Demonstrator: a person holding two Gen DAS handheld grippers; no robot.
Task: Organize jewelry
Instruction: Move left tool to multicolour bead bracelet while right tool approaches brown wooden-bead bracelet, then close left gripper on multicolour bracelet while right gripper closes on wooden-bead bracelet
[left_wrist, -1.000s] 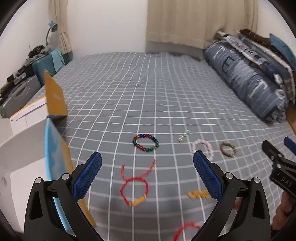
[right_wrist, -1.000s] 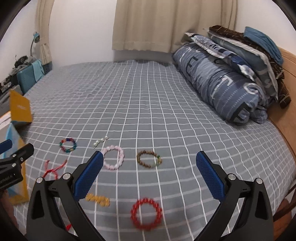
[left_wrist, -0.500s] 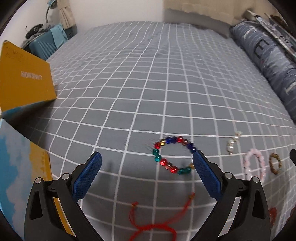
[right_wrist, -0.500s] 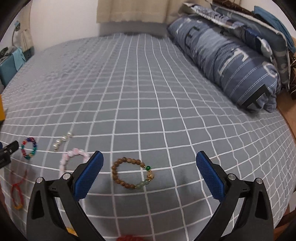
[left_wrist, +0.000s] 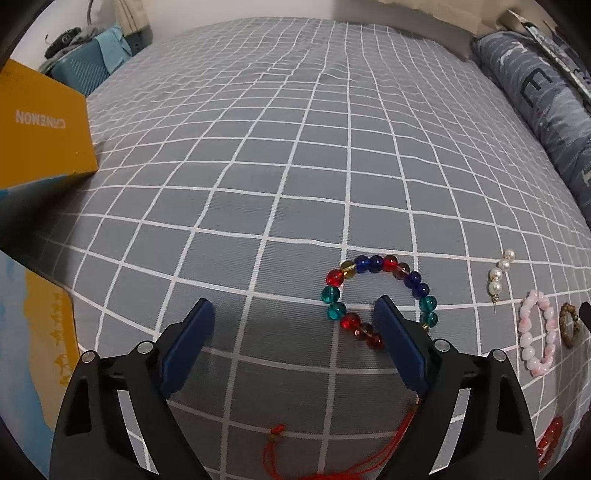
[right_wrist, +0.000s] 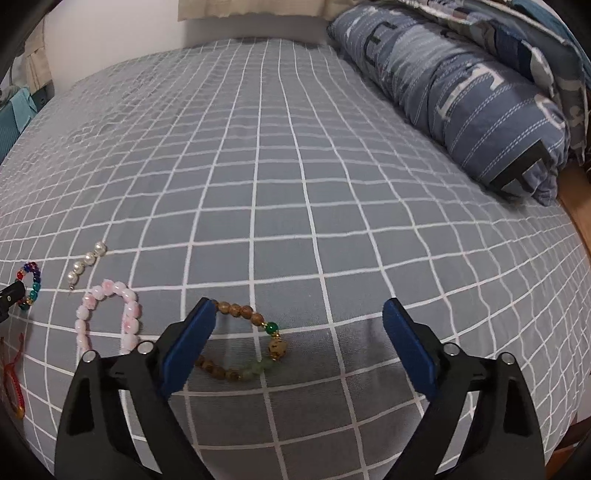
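A multicoloured glass-bead bracelet (left_wrist: 376, 295) lies on the grey checked bedspread. My left gripper (left_wrist: 293, 321) hovers low over it, jaws closing but still wide; its right finger (left_wrist: 400, 350) covers the bracelet's near side, and the near-left beads lie between the pads untouched. A brown wooden bracelet with green beads (right_wrist: 255, 347) lies under my right gripper (right_wrist: 299, 328), whose jaws are also closing. Its left finger (right_wrist: 188, 350) hides the bracelet's left side; the rest sits between the pads, untouched. A pink bead bracelet (right_wrist: 110, 317), a pearl strand (right_wrist: 86, 260) and a red cord bracelet (left_wrist: 340, 458) lie nearby.
A yellow box (left_wrist: 40, 129) and a blue-and-yellow box (left_wrist: 33, 350) stand at the left edge of the bed. Folded blue bedding and pillows (right_wrist: 480, 92) line the right side. A red bead bracelet (left_wrist: 550, 439) lies at the lower right. Teal luggage (left_wrist: 92, 66) sits beyond the bed.
Both grippers have dropped forward and down toward the bedspread, so the bracelets now loom large between the fingers. Both sets of jaws have narrowed slightly.
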